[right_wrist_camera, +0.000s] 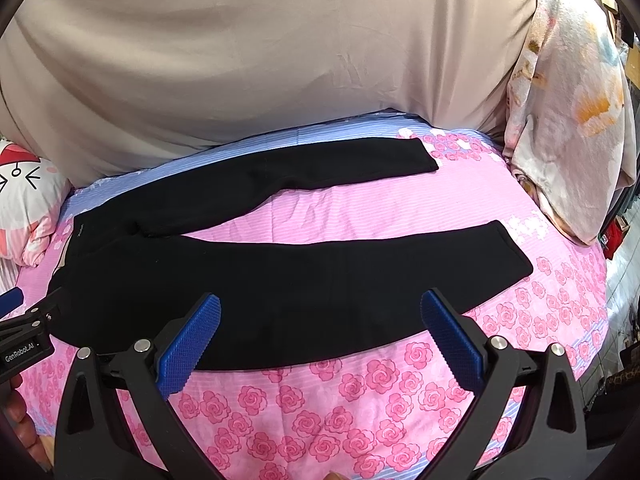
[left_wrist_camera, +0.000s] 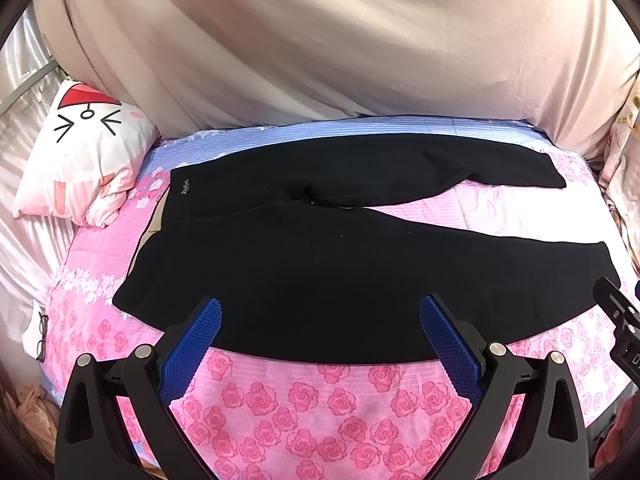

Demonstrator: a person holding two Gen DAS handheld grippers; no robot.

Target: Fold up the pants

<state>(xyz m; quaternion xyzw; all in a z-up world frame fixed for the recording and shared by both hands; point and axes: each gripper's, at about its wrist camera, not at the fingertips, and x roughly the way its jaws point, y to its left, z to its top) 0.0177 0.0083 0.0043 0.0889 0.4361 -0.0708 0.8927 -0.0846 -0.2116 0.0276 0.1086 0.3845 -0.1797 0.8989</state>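
Black pants (left_wrist_camera: 304, 256) lie spread flat on a pink rose-print bedsheet (left_wrist_camera: 304, 408), waistband to the left, both legs running right and splayed apart. In the right wrist view the same pants (right_wrist_camera: 280, 288) show both leg ends, the near one at the right. My left gripper (left_wrist_camera: 320, 312) hovers open above the near edge of the seat and thigh, blue pads wide apart and holding nothing. My right gripper (right_wrist_camera: 320, 312) is open too, over the near leg's front edge. The left tool's body (right_wrist_camera: 24, 340) shows at the right wrist view's left edge.
A white cat-face pillow (left_wrist_camera: 84, 152) lies at the bed's left end. A beige cover (left_wrist_camera: 320, 48) rises behind the pants. A floral quilt (right_wrist_camera: 568, 112) is heaped at the right end. Glasses (left_wrist_camera: 42, 336) rest near the left edge. The right tool (left_wrist_camera: 624, 328) shows at the far right.
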